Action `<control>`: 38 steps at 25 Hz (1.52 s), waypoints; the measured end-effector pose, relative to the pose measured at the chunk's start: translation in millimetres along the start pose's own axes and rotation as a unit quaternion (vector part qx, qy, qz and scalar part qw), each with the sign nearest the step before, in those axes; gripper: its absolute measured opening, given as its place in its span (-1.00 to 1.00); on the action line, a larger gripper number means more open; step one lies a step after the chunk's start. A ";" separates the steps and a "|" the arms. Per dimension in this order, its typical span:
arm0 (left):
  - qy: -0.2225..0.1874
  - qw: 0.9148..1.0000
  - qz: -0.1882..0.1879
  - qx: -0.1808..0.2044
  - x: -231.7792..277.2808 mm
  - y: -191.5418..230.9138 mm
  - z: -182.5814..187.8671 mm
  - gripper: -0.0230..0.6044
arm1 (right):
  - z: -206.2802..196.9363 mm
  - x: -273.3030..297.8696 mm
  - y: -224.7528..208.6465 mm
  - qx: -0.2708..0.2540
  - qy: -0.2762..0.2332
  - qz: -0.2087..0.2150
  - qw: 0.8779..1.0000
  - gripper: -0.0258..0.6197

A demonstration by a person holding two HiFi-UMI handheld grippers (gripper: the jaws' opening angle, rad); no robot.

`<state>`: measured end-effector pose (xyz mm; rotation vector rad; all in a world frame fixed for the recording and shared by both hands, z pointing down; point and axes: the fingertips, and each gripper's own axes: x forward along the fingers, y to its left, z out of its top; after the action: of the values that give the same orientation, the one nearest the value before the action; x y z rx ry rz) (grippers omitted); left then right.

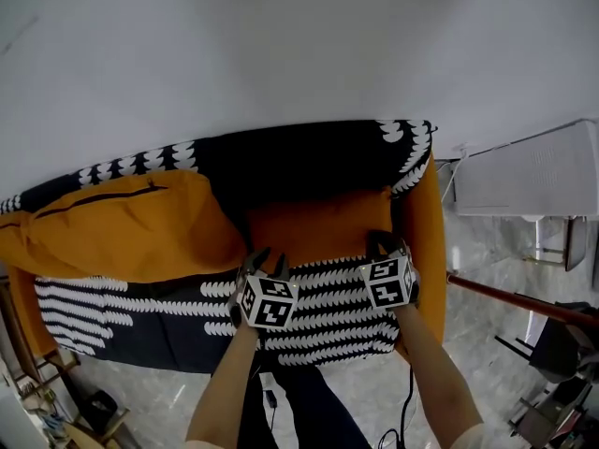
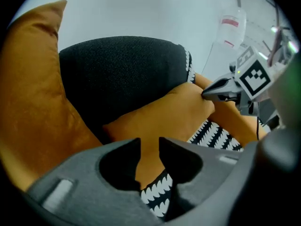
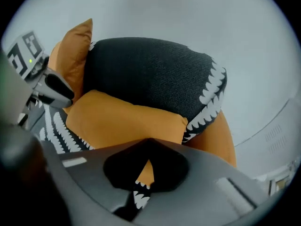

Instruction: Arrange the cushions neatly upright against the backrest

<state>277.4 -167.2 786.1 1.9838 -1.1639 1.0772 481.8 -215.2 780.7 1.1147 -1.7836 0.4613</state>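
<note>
A small orange cushion [image 1: 318,227] lies flat on the black-and-white patterned seat [image 1: 328,311], its far edge toward the black backrest [image 1: 290,162]. A large orange cushion [image 1: 122,227] leans across the sofa's left side. My left gripper [image 1: 265,260] is at the small cushion's near left edge. In the left gripper view the cushion [image 2: 160,117] fills the narrow gap between the jaws of the left gripper [image 2: 149,149]. My right gripper [image 1: 382,244] is at the near right corner. In the right gripper view its jaws [image 3: 149,142] meet, pinching cushion [image 3: 122,121] fabric.
An orange armrest [image 1: 429,241] bounds the seat on the right. Beyond it stands a white appliance [image 1: 529,171] and a reddish pole [image 1: 524,297] over tiled floor. A white wall rises behind the backrest. A cable [image 1: 407,400] hangs by my right arm.
</note>
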 end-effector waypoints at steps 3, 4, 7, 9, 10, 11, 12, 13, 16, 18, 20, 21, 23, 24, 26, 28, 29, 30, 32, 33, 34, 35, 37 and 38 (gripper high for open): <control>0.003 1.000 0.000 -0.012 -1.5 1.0 -4.1 -0.53 | -3.1 -3.6 -8.6 0.047 -0.006 0.006 0.999 -0.83; 0.004 1.000 0.001 -0.021 -2.5 3.0 -5.7 -0.53 | -2.4 -5.4 -11.9 0.062 -0.011 0.007 0.998 -0.78; 0.009 0.998 0.009 -0.059 -6.0 18.6 -11.4 -0.46 | 9.9 -8.8 -20.7 0.110 -0.027 0.016 0.993 -0.57; 0.010 0.996 0.017 -0.086 -7.3 31.2 -14.0 -0.43 | 21.0 -5.4 -24.1 0.128 -0.027 0.031 0.991 -0.41; 0.011 0.995 0.019 -0.096 -7.4 35.6 -15.3 -0.37 | 26.1 -1.9 -23.8 0.130 -0.022 0.041 0.990 -0.22; 0.013 0.994 0.018 -0.104 -7.0 38.1 -16.6 -0.34 | 30.7 2.4 -22.7 0.128 -0.015 0.052 0.990 -0.04; 0.015 0.994 0.015 -0.107 -6.2 39.0 -17.6 -0.29 | 34.6 7.4 -21.7 0.123 -0.007 0.060 0.991 0.05; 0.018 0.994 0.012 -0.108 -5.0 39.2 -18.2 -0.25 | 37.3 13.0 -20.8 0.118 0.002 0.066 0.991 0.14; 0.024 0.995 0.004 -0.102 -1.3 40.0 -18.7 -0.16 | 35.9 29.2 -17.2 0.107 0.034 0.075 0.991 0.38; 0.025 0.994 -0.001 -0.102 1.1 40.9 -20.6 -0.12 | 29.4 34.2 -14.3 0.104 0.045 0.078 0.991 0.33; 0.028 0.994 -0.008 -0.105 4.7 39.5 -23.2 -0.10 | 18.1 34.4 -11.8 0.100 0.048 0.080 0.991 0.21; 0.030 0.994 -0.011 -0.105 6.7 38.2 -24.3 -0.08 | 11.9 32.7 -10.2 0.094 0.044 0.079 0.991 0.14; 0.038 0.994 -0.019 -0.101 9.3 35.4 -27.0 -0.06 | 1.6 25.0 -5.9 0.081 0.021 0.076 0.994 0.02; 0.043 0.994 -0.025 -0.098 10.2 34.1 -29.1 -0.06 | -3.0 19.6 -3.9 0.075 0.007 0.073 0.994 -0.04; 0.052 0.993 -0.040 -0.100 12.1 31.2 -33.5 -0.05 | -13.4 11.0 -2.3 0.066 -0.012 0.067 0.996 -0.12; 0.058 0.991 -0.065 -0.104 12.2 26.1 -35.9 -0.03 | -24.4 8.8 -4.1 0.064 -0.016 0.062 0.996 -0.18; 0.057 0.990 -0.082 -0.104 11.2 23.0 -35.7 -0.02 | -28.5 8.6 -5.2 0.064 -0.015 0.060 0.996 -0.19; 0.051 0.988 -0.099 -0.104 9.2 20.0 -34.2 -0.02 | -31.0 8.1 -5.9 0.063 -0.014 0.059 0.996 -0.21; 0.031 0.984 -0.132 -0.113 4.1 15.5 -26.6 0.05 | -32.3 6.3 -5.4 0.059 -0.014 0.060 0.996 -0.22; 0.022 0.981 -0.145 -0.123 2.6 14.3 -21.9 0.19 | -32.5 5.5 -4.4 0.058 -0.013 0.060 0.996 -0.22; 0.018 0.979 -0.153 -0.134 3.1 13.6 -18.2 0.24 | -33.0 4.9 -3.5 0.057 -0.013 0.061 0.996 -0.23; 0.019 0.977 -0.155 -0.142 5.6 13.3 -16.3 0.25 | -33.8 4.4 -2.7 0.056 -0.013 0.062 0.996 -0.24; 0.026 0.978 -0.151 -0.145 12.1 12.3 -15.9 0.23 | -35.1 3.5 -0.7 0.055 -0.011 0.061 0.997 -0.27; 0.027 0.979 -0.146 -0.141 13.6 11.8 -15.6 0.14 | -34.9 3.1 0.4 0.055 -0.009 0.060 0.997 -0.30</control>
<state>265.4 -165.6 806.6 1.8201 -0.9039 0.7647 499.2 -191.9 800.2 1.0938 -1.8664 0.6286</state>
